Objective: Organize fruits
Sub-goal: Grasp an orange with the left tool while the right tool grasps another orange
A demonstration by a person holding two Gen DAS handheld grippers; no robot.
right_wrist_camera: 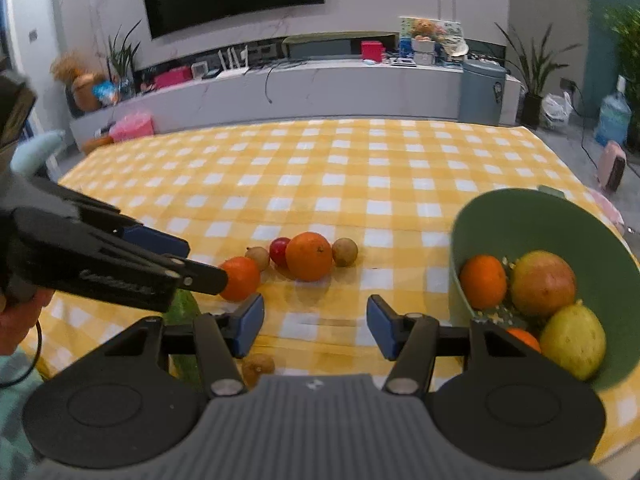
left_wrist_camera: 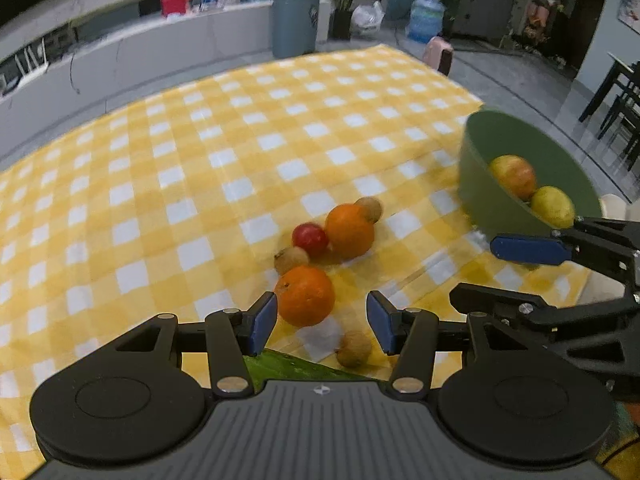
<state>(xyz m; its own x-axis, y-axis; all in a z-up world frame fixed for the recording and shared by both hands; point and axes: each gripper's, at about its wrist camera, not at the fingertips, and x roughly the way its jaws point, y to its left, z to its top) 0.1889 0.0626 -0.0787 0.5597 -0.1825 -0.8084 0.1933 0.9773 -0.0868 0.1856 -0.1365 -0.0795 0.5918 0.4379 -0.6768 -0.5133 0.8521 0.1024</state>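
Observation:
A green bowl [right_wrist_camera: 520, 224] at the table's right holds an orange [right_wrist_camera: 483, 282], an apple [right_wrist_camera: 543, 283] and a yellow-green fruit [right_wrist_camera: 572, 341]; it also shows in the left wrist view [left_wrist_camera: 486, 168]. On the yellow checked cloth lie a near orange [left_wrist_camera: 305, 295], a far orange [left_wrist_camera: 349, 231], a red fruit [left_wrist_camera: 310, 239] and small brown fruits [left_wrist_camera: 354, 349]. My left gripper [left_wrist_camera: 322, 322] is open, its left pad beside the near orange. My right gripper [right_wrist_camera: 316, 328] is open and empty over bare cloth, left of the bowl.
A green cucumber-like vegetable [left_wrist_camera: 288, 366] lies under my left gripper. The right gripper's fingers [left_wrist_camera: 532, 250] reach in at the right of the left wrist view. A grey TV bench [right_wrist_camera: 300, 88] and a bin [right_wrist_camera: 482, 92] stand beyond the table.

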